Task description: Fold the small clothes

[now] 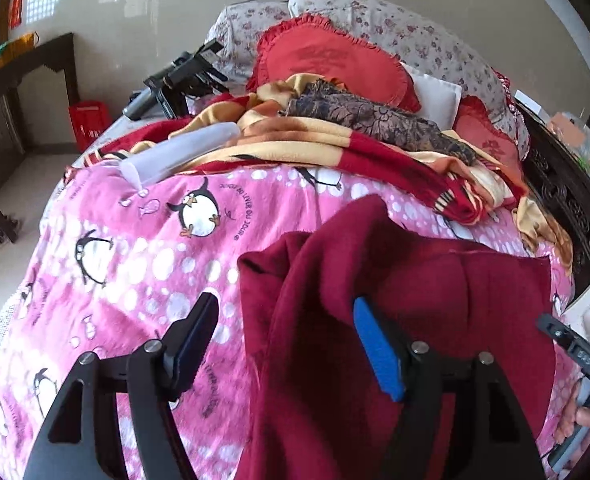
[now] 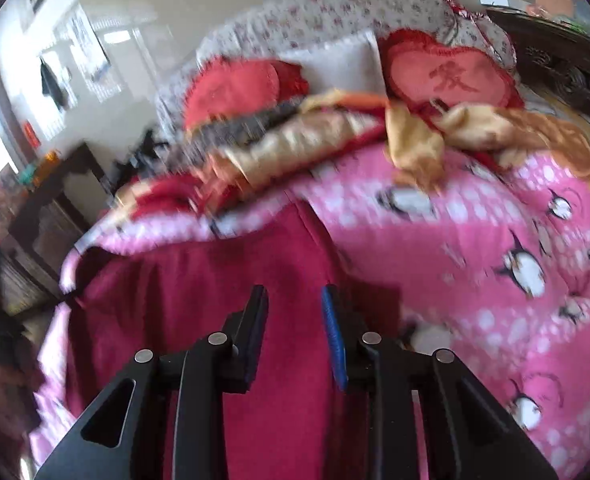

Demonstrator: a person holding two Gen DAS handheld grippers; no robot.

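A dark red fleece garment (image 1: 435,300) lies on the pink penguin bedsheet (image 1: 135,248). My left gripper (image 1: 283,308) is open wide just above the garment's left part, its blue-padded finger over the cloth and its black finger over the sheet. In the blurred right wrist view the same garment (image 2: 199,288) fills the lower left. My right gripper (image 2: 293,292) is open with a narrower gap, hovering over the cloth with nothing between its fingers. The right gripper's edge also shows at the far right of the left wrist view.
A heap of red and yellow blankets (image 1: 335,140) and red cushions (image 1: 327,60) lies at the head of the bed. A clear plastic piece (image 1: 167,156) and a black device (image 1: 183,76) sit at the left. A dark carved headboard (image 1: 567,200) borders the right.
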